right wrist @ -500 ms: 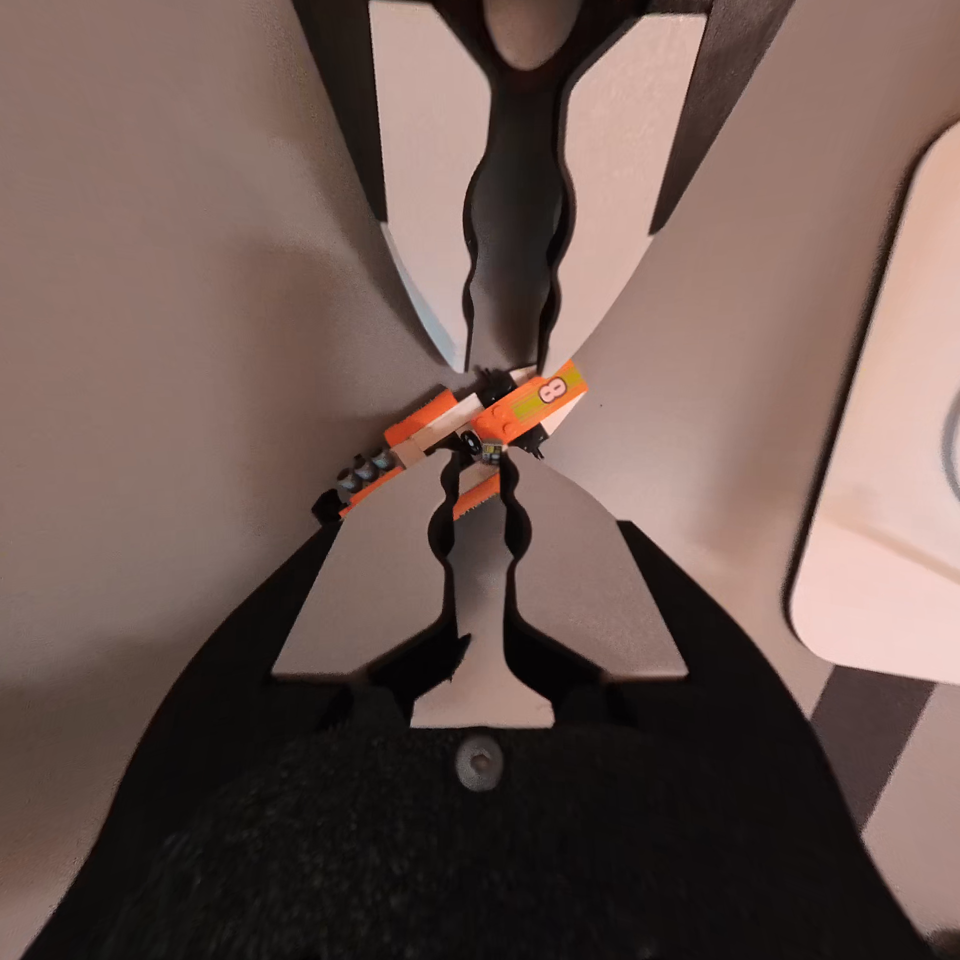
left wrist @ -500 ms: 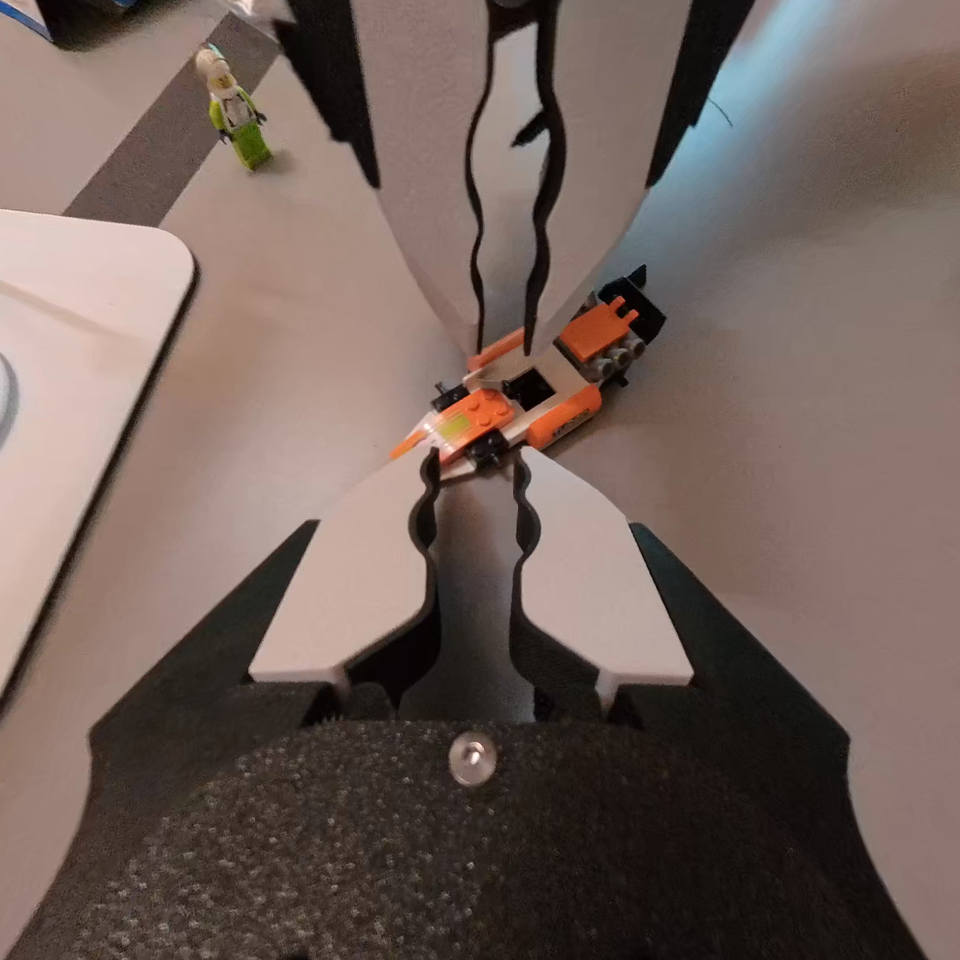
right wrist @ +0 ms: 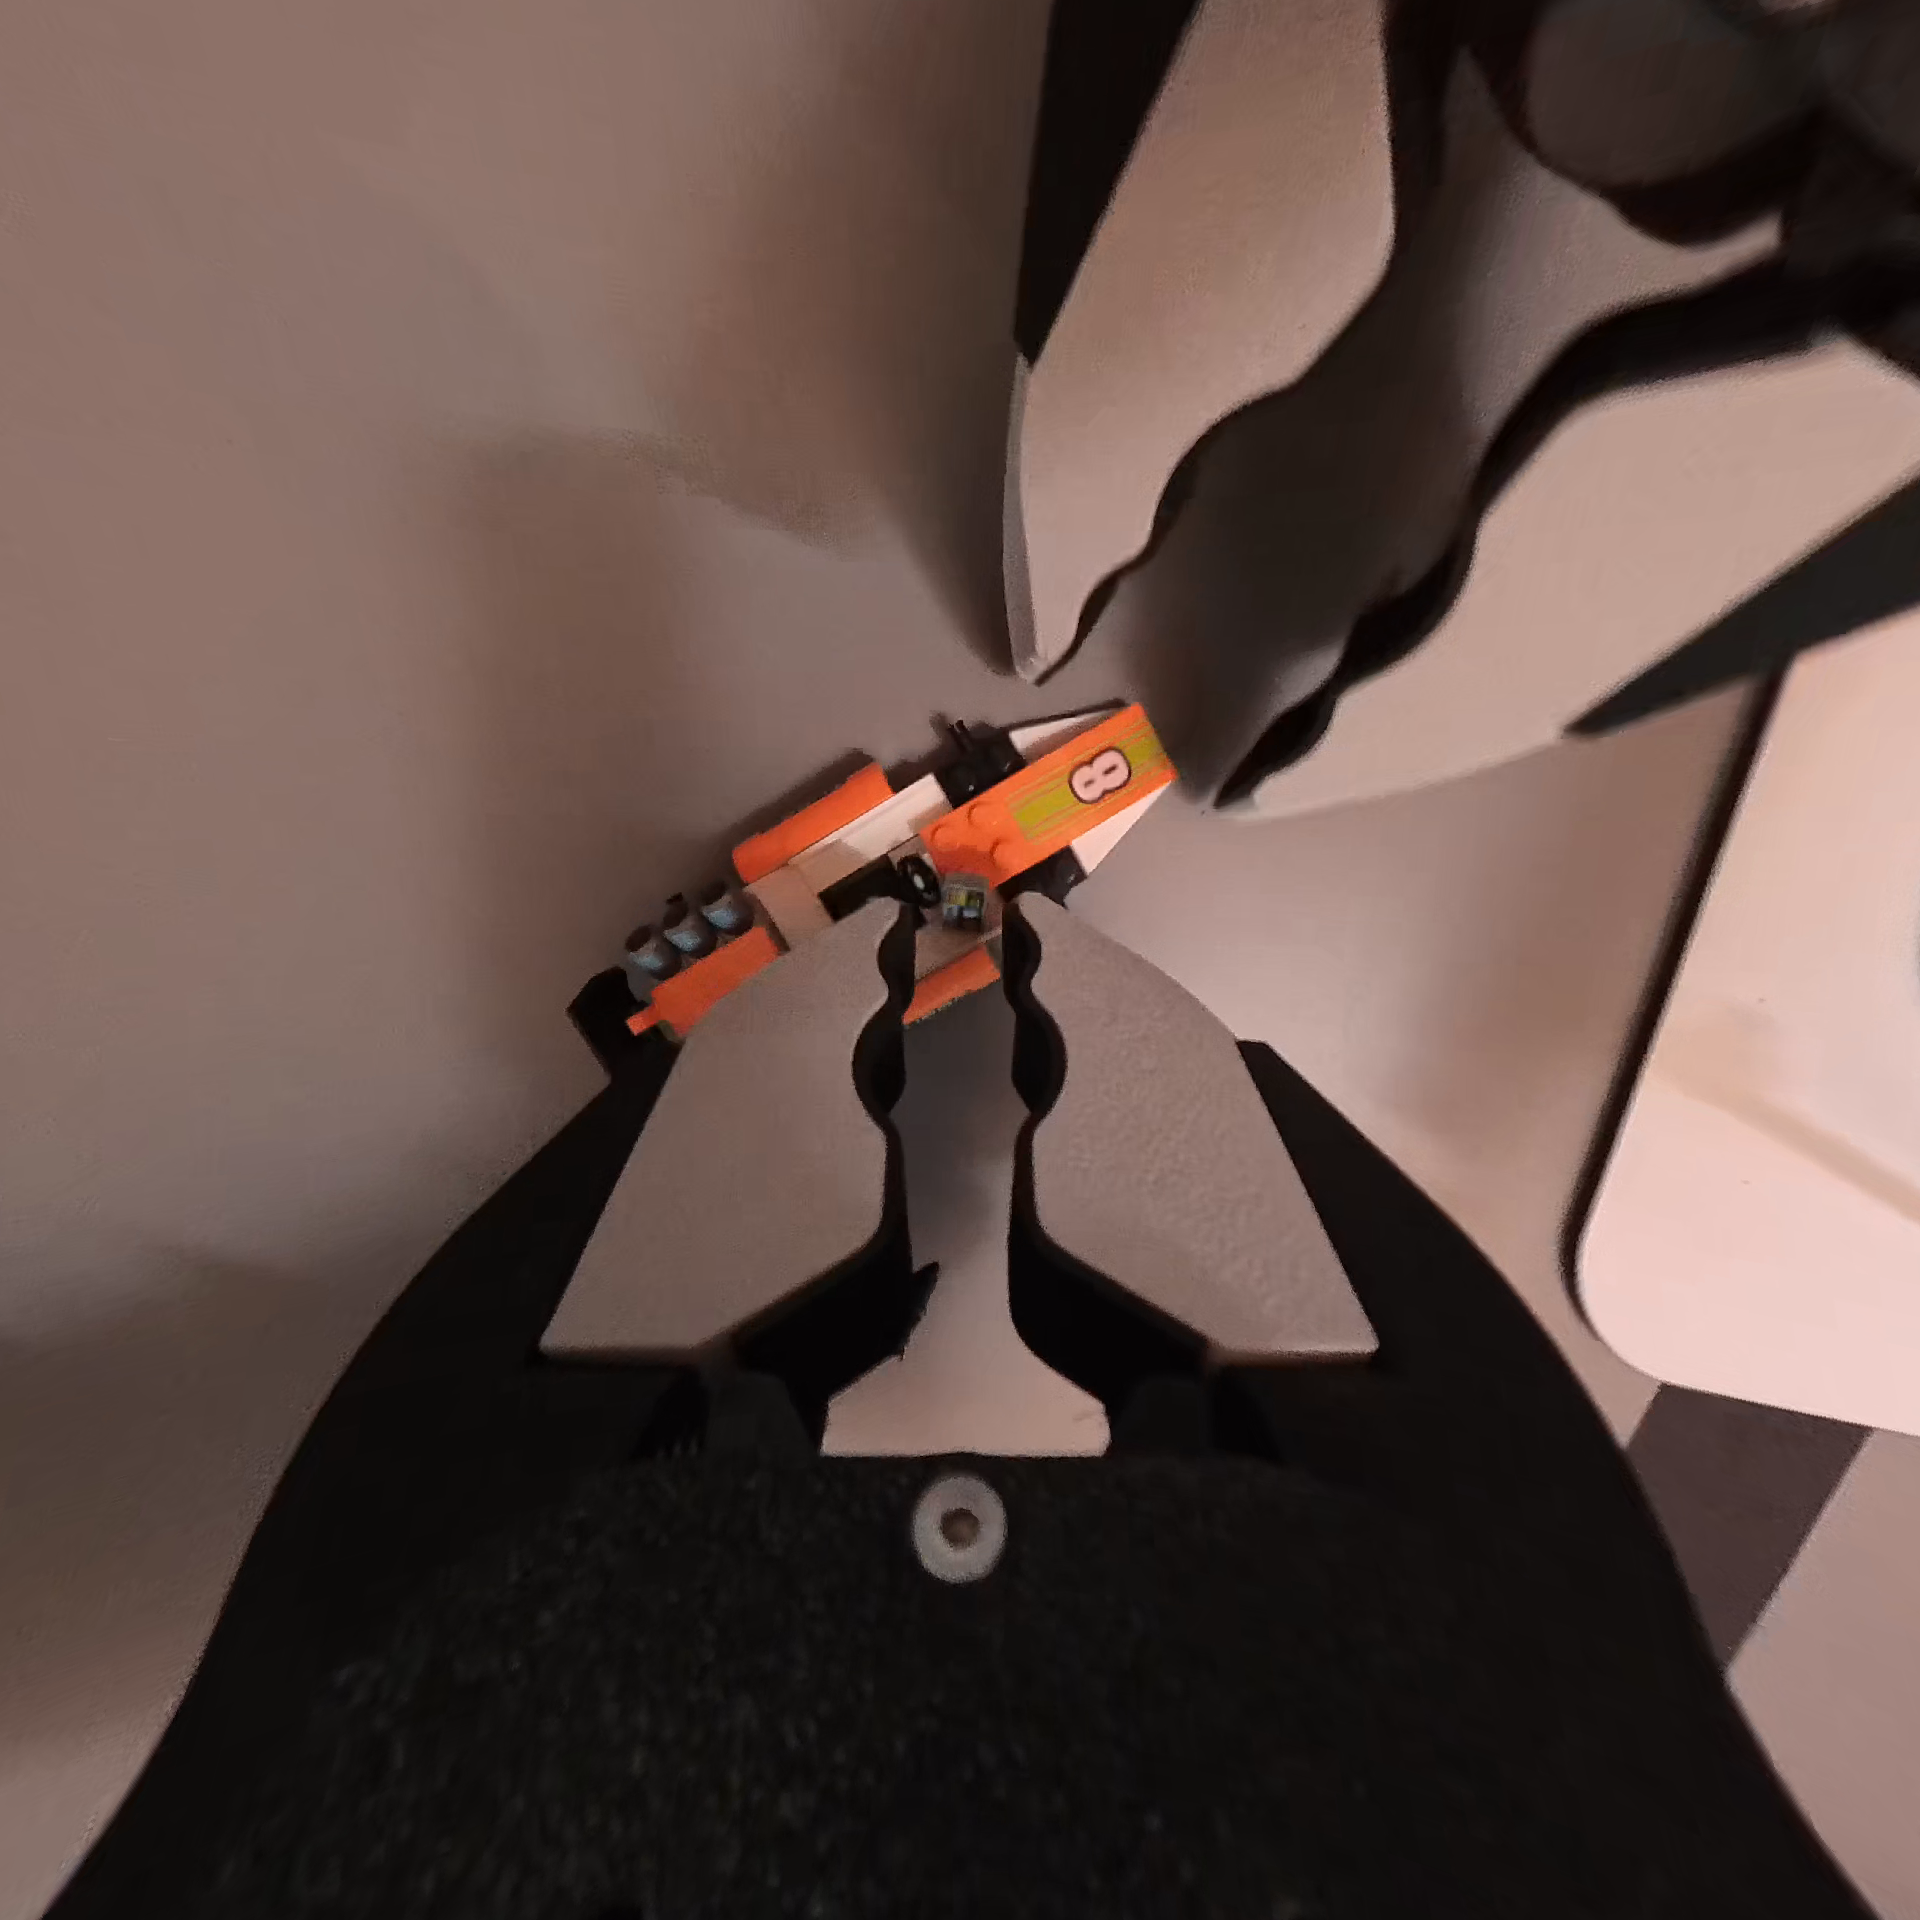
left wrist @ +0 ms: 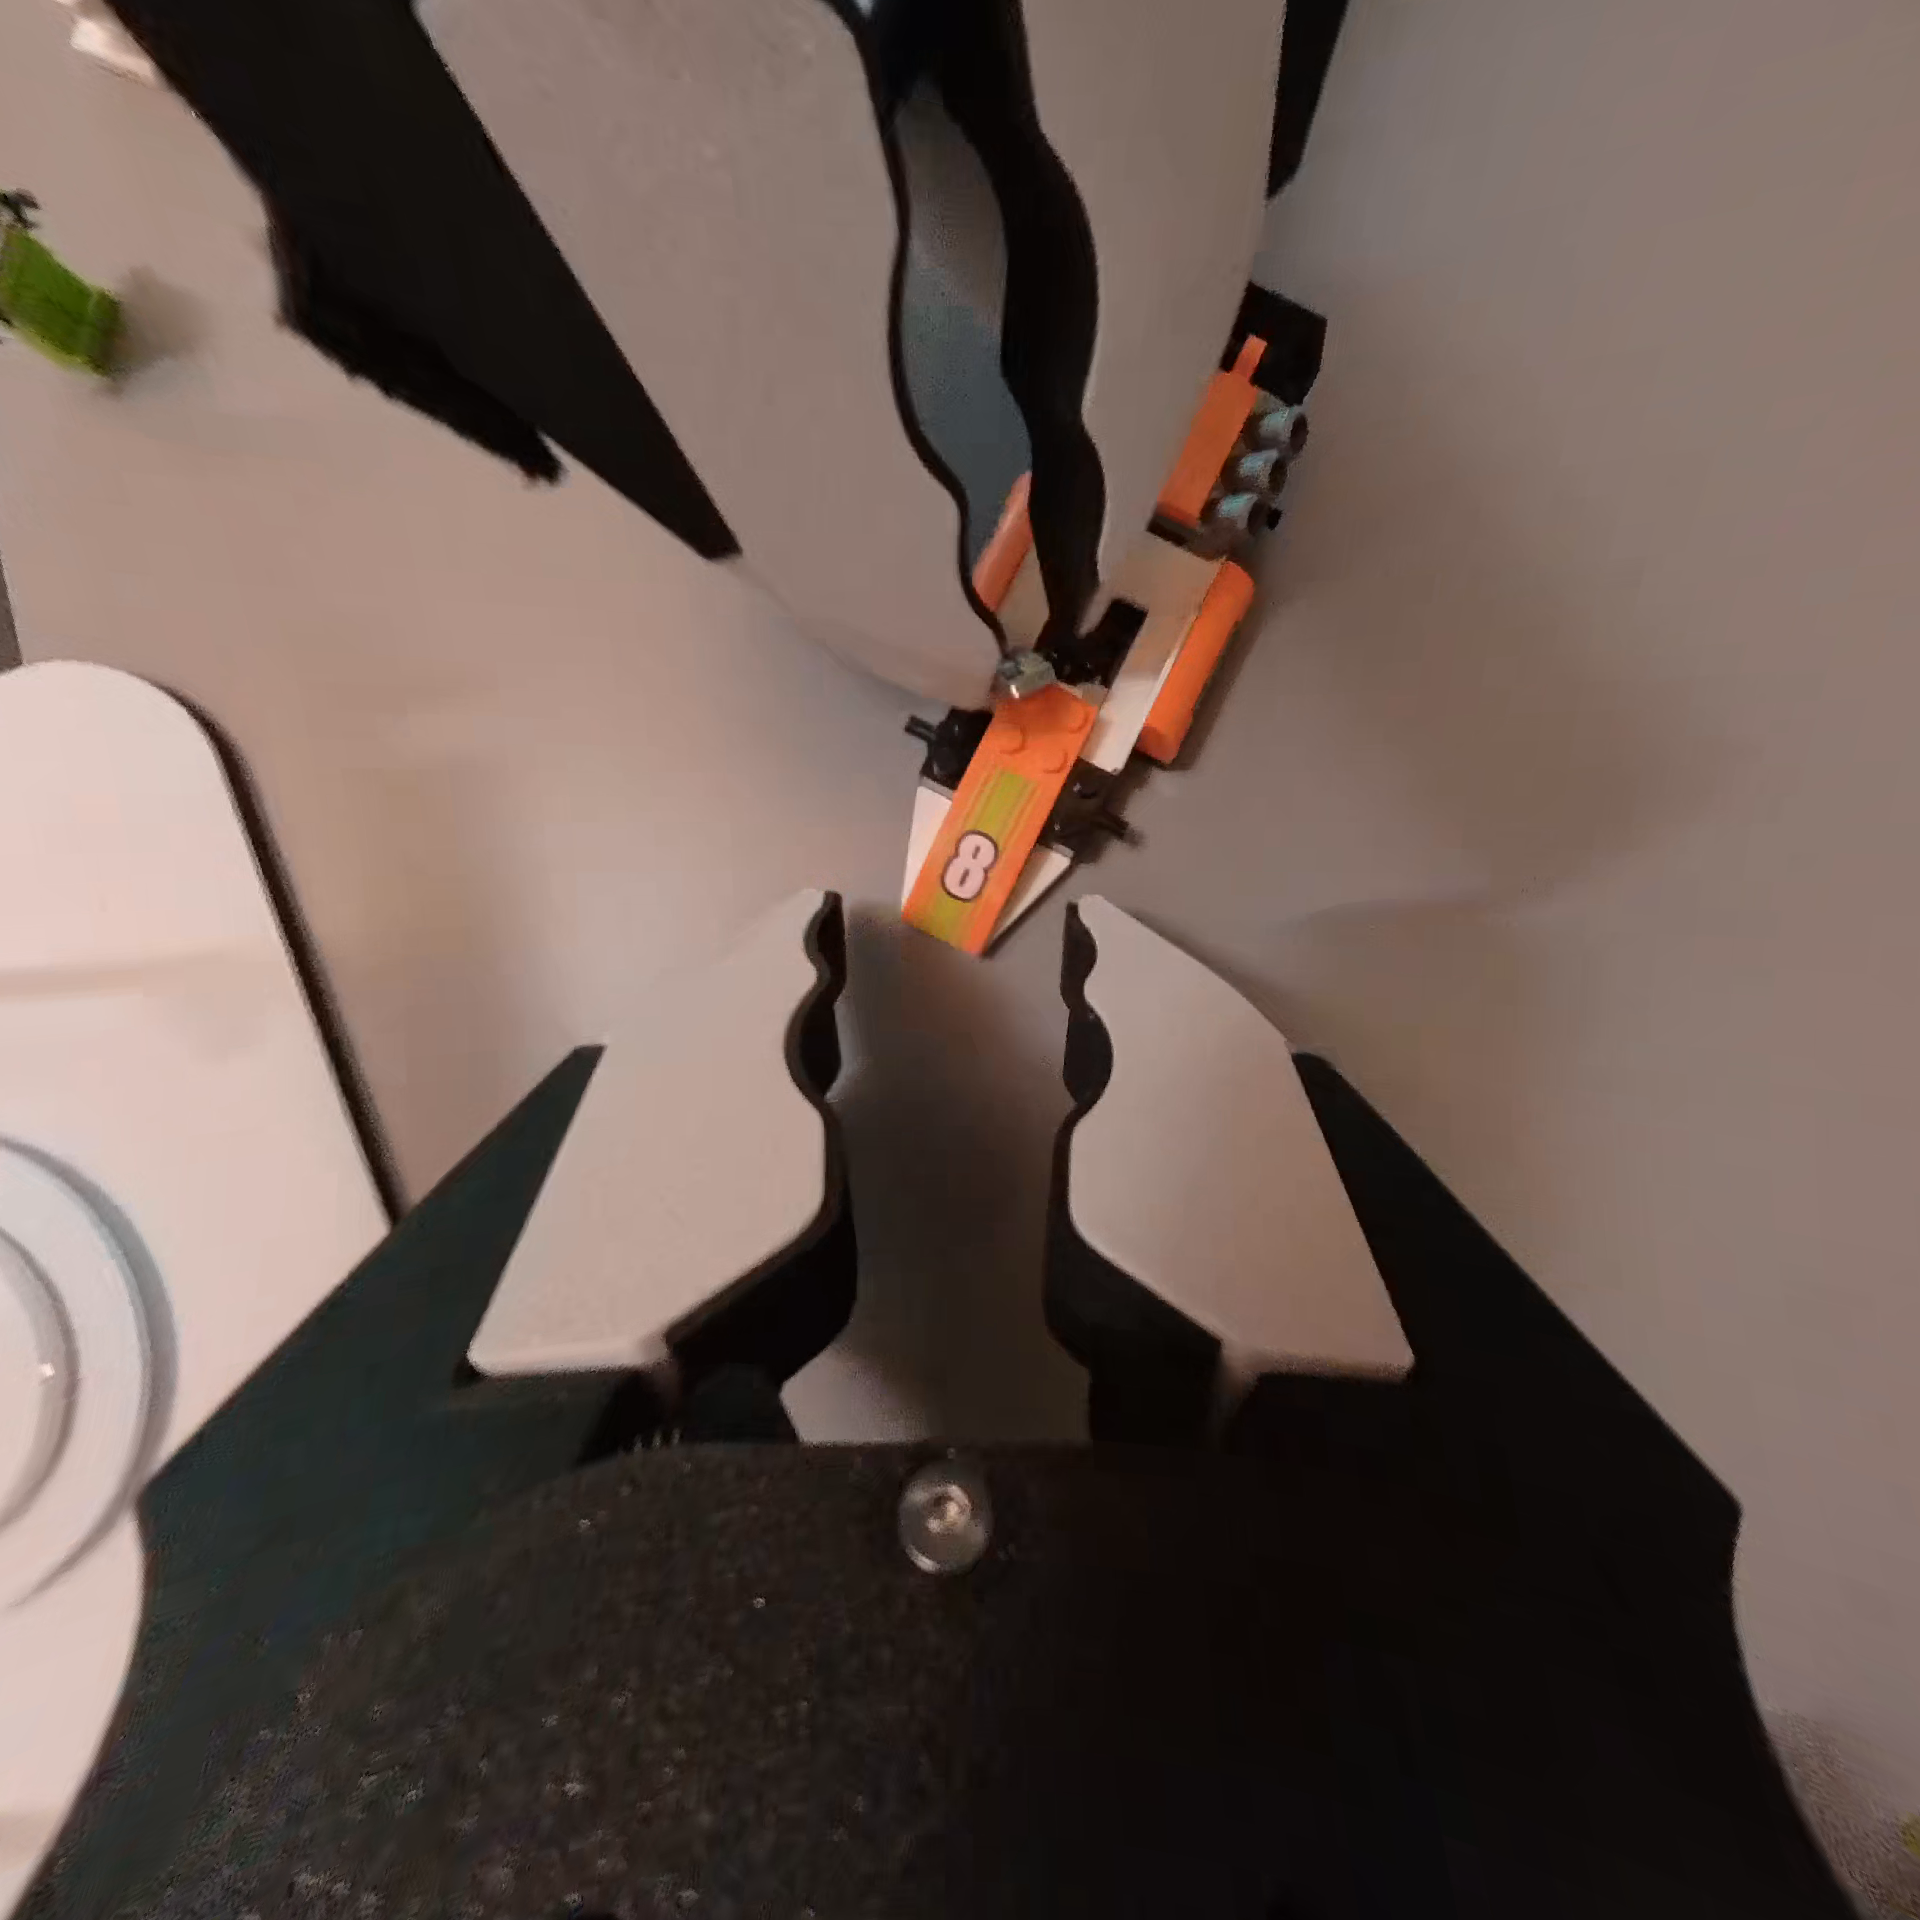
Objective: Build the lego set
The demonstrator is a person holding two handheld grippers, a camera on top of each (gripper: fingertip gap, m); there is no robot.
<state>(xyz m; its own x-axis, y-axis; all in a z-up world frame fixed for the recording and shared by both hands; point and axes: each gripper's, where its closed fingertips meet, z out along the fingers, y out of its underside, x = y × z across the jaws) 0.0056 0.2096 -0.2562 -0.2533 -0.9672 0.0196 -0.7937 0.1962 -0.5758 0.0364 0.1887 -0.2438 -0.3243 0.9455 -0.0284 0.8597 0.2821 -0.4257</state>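
Observation:
An orange and white lego car (left wrist: 1049, 758) lies on the grey table, nose toward my left gripper (left wrist: 951, 912). That gripper is open and empty, its tips just short of the nose. My right gripper (right wrist: 961, 920) comes in from the far side and is shut on a small grey piece (right wrist: 963, 900), held at the car's (right wrist: 935, 831) cockpit. In the left wrist view the same piece (left wrist: 1023, 675) sits at the right gripper's tips. In the right wrist view the left gripper (right wrist: 1122, 727) stands open beside the nose.
A white tray (left wrist: 156, 935) lies at the left with a clear round dish (left wrist: 62, 1351) on it; it shows at the right in the right wrist view (right wrist: 1766, 1039). A green and white minifigure (left wrist: 52, 307) stands at the far left. A dark strip (right wrist: 1714, 1507) crosses the table. Left tips to right tips: about 5 cm.
My left gripper has opened wider and drawn back from the car's front. The car now points nose-first toward it. My right gripper stays at the cockpit with the small piece.

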